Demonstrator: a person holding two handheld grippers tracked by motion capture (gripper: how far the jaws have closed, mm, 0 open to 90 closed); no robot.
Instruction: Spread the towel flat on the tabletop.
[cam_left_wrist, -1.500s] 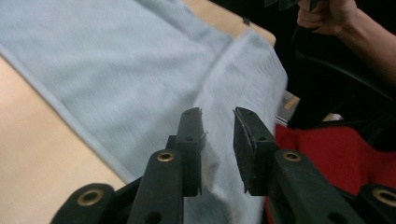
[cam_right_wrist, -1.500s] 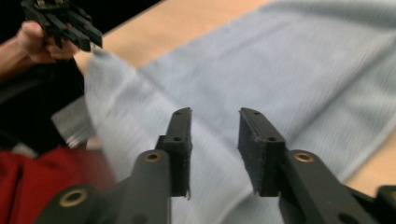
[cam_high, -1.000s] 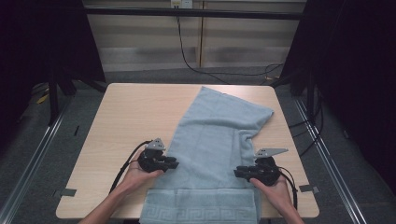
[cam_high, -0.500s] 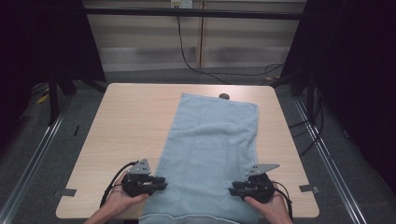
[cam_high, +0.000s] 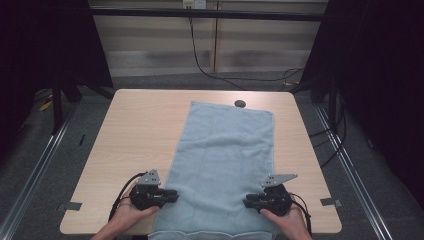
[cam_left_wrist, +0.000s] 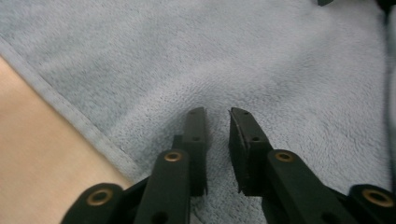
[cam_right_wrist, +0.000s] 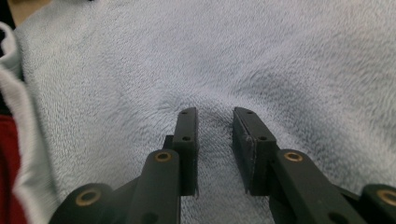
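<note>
The towel (cam_high: 222, 165) is soft, fluffy pale-blue terry cloth; the table (cam_high: 140, 125) is smooth, matt light wood.

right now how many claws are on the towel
2. The left claw sits on the towel at its left edge near the person; the right claw sits on its right edge, also at the near end.

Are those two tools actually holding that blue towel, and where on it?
Yes, it seems: the left tool and right tool each pinch a ridge of the towel near its side edges, close to the person.
</note>
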